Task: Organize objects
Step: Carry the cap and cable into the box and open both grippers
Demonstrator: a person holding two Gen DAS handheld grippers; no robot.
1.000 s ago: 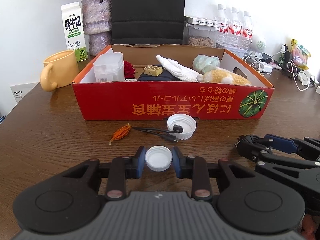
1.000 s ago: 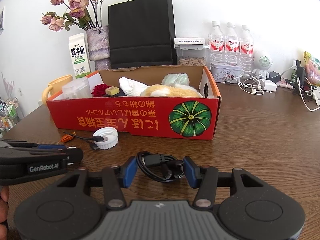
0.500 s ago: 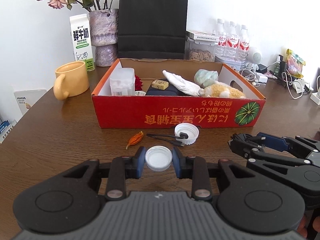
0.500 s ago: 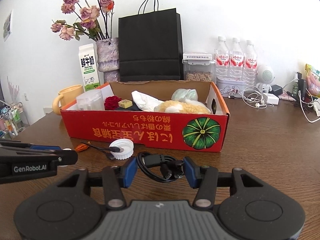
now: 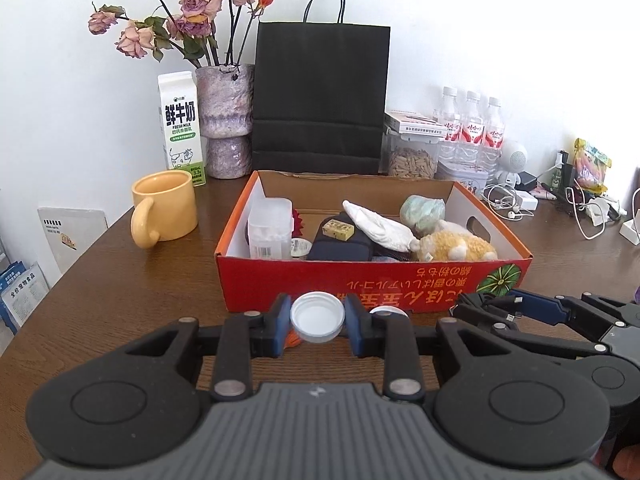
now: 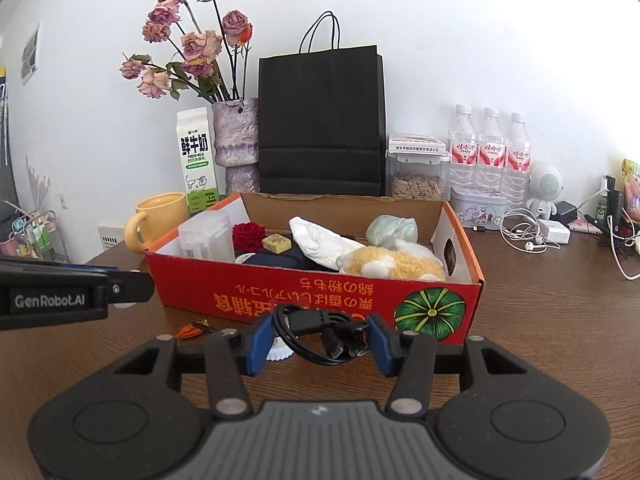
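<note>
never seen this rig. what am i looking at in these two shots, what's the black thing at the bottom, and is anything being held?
No robot arm here: a person holds a two-finger gripper in each hand, and each gripper carries a fisheye camera looking forward along its fingers. The black shape at the bottom of each picture is that gripper's own body.

In the left wrist view, the left gripper is shut on a white bottle cap. In the right wrist view, the right gripper is shut on a coiled black cable.

Both face a red cardboard box on a brown wooden table. The box already holds a plush toy, a clear plastic container and other small things. A yellow mug and a milk carton stand to its left.
</note>
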